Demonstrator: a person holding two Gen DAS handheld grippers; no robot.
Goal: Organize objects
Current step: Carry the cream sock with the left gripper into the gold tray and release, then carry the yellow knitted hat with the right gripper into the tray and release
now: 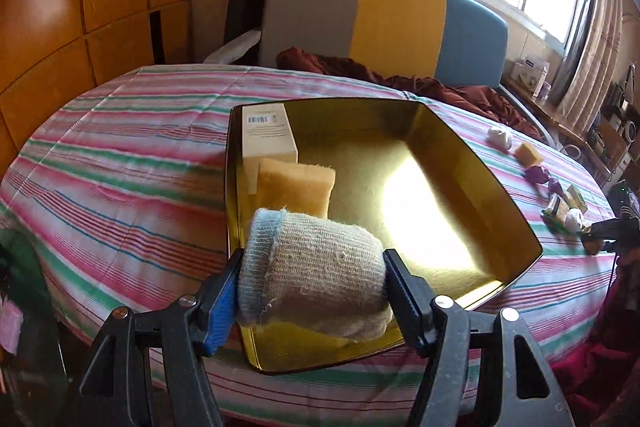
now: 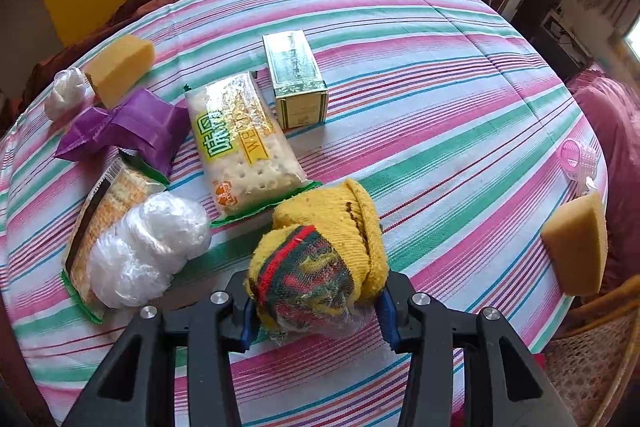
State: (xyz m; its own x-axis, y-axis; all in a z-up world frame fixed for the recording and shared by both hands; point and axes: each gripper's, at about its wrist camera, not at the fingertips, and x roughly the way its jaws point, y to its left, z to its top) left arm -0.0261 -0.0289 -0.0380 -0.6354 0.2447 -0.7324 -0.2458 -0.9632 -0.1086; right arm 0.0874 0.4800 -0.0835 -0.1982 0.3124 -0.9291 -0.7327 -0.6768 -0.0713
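A: The left tongs (image 1: 312, 291) are clenched on the rolled grey-and-pale-blue knitted sock (image 1: 314, 267), its long axis lying crosswise between the pads, and it hangs right over the near edge of the shiny gold rectangular metal tray (image 1: 516, 227).

B: So the tray lies straight ahead of and below those tongs. A forward drop looks like the whole move, I'd say.

A: What's in there: a cream cardboard box with a barcode (image 1: 268, 137) in the far left corner, and a yellow rectangular sponge (image 1: 296, 187) propped just in front of it. The rest of the floor is bare.

B: And the other side?

A: The right tongs (image 2: 316, 301) are gripping a balled yellow sock with red-and-green striped cuff (image 2: 320, 263), low over the pink-and-green striped cloth on the bench (image 2: 440, 67), beside the cracker packets.

B: The tray isn't in that view, so the left hand is plainly the nearer one.

A: Agreed. The right bundle has further to travel.
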